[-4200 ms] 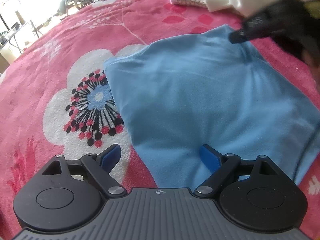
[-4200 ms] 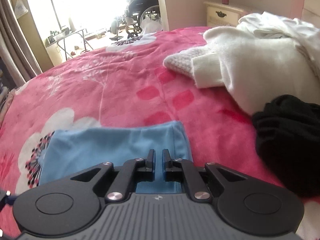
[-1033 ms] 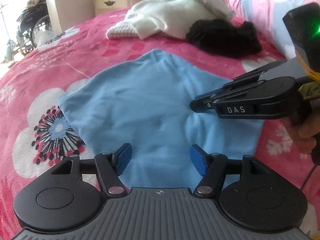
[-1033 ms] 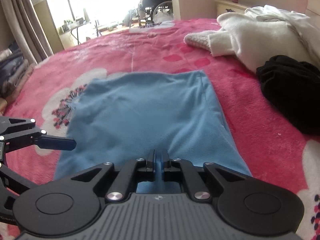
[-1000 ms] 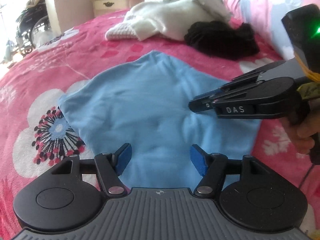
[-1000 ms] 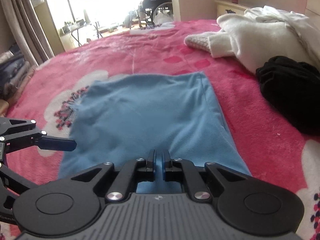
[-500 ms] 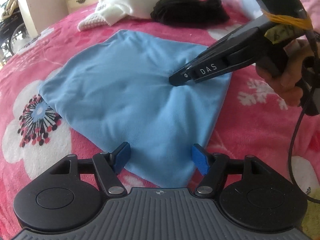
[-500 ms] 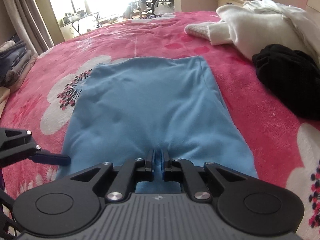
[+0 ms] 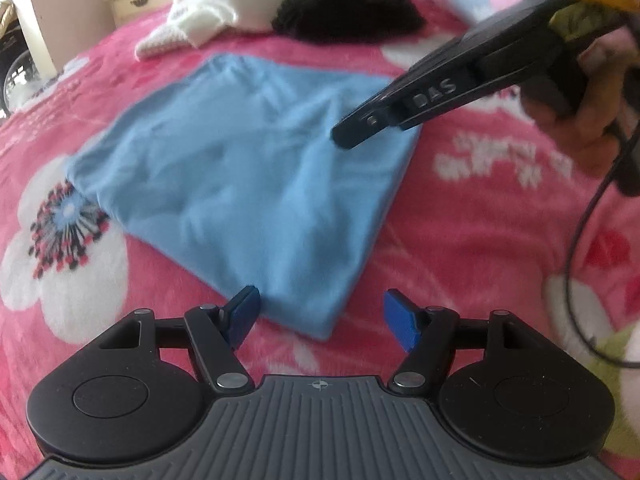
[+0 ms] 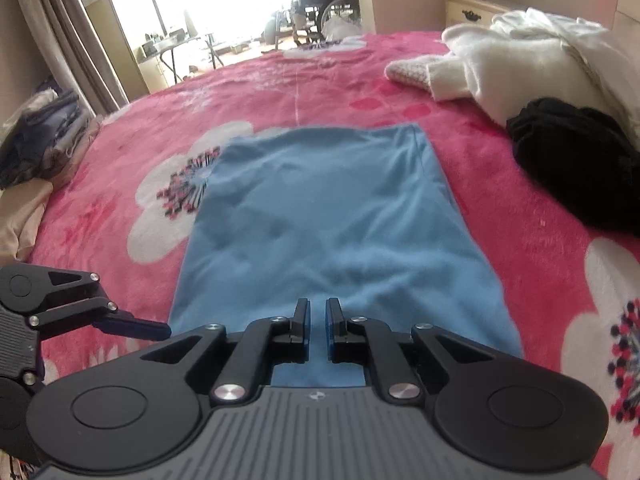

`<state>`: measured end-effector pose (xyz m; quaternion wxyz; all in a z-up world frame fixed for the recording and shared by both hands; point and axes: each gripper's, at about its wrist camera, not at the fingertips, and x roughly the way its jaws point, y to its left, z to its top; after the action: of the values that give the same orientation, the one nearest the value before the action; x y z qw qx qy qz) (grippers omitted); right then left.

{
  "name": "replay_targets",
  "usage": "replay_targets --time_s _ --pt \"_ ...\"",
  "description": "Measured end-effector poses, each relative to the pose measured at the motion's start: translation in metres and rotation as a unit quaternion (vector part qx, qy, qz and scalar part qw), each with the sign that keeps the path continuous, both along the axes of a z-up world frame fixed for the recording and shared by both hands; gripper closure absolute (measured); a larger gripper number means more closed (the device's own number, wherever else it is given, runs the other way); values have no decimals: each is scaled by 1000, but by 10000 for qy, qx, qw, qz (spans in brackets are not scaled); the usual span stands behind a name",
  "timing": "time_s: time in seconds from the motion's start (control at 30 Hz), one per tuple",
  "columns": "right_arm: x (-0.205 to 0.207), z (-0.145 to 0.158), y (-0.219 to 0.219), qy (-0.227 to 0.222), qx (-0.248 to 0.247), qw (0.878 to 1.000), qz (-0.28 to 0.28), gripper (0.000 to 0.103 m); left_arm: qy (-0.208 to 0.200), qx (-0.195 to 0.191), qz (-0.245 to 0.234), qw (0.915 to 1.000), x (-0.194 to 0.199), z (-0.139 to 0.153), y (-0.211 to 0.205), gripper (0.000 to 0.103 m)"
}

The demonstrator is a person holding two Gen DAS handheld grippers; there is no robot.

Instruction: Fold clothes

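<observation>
Two hand-held grippers over a folded blue garment on a pink floral bed.

The left hand-held gripper (image 9: 320,314) is released, its blue pads spread either side of the blue garment's (image 9: 248,184) near corner, not pressing it. The garment lies flat on the pink floral blanket (image 10: 280,92). The right hand-held gripper (image 10: 318,322), its jaws opening from a narrow gap, hangs over the garment's near edge, holding nothing. Beyond the garment's far right corner lie a white sweater (image 10: 500,60) and black clothing (image 10: 568,152).
</observation>
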<state>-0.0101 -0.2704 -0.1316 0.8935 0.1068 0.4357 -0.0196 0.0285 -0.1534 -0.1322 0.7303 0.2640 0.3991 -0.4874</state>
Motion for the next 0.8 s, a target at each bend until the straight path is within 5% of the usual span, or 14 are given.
replay_targets --time_s 0.17,0.53,0.7,0.8 --pt "-4 -25 2 310 7 9995 -92 95 178 2 180 9997 5 -1 3 31" --pt "-11 -4 -1 -50 -17 9999 -106 91 441 -164 407 9981 16 23 30 28" --pt "-5 5 11 -353 -93 9992 163 88 554 -248 994 9932 44 26 48 27" --pt "4 9 24 -499 -59 9978 429 85 888 -300 1648 9819 75 23 58 28"
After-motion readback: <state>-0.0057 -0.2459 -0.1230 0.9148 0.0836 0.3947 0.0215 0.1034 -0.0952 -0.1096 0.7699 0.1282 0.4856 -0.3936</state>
